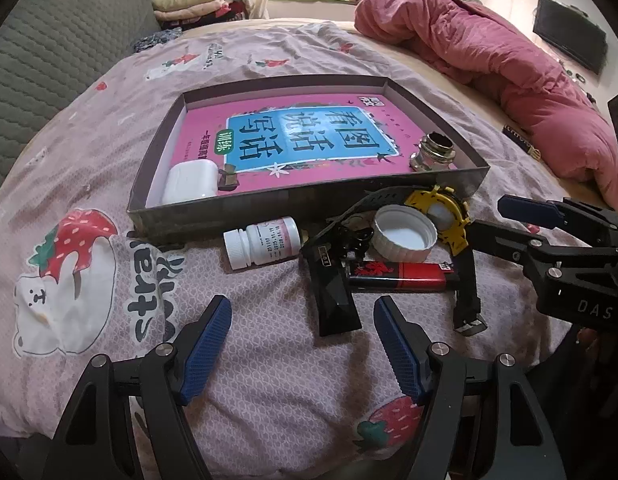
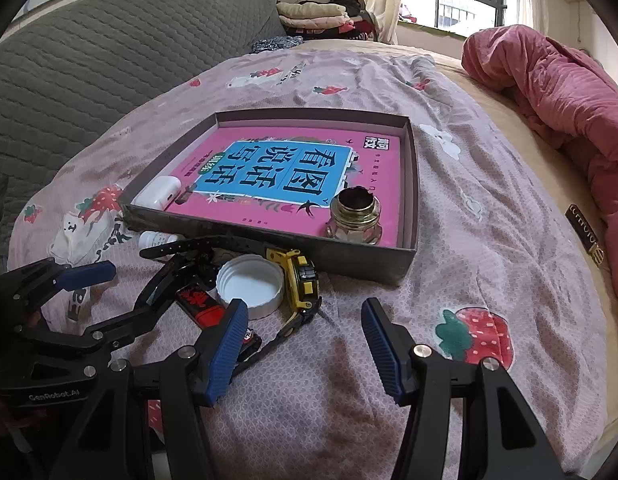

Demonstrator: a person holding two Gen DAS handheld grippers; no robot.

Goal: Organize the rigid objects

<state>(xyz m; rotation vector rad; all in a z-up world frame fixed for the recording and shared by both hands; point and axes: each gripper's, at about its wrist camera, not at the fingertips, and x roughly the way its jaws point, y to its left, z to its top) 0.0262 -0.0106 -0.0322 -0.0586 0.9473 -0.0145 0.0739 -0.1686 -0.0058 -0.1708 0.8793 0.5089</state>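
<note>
Black plastic bar [image 1: 336, 300] lies lengthwise just beyond the left gripper [image 1: 303, 344], whose jaws stand wide and empty; the right gripper [image 2: 301, 346], also empty, hovers farther right.

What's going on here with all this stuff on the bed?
A person is tidying small hard items into a shallow box on the bed, using two hand-held grippers. Already inside are a pink book, a white earbud case and a metal fitting. A pill bottle, white lid, lighter and yellow watch lie outside. The left gripper and right gripper are both open, holding nothing.
</note>
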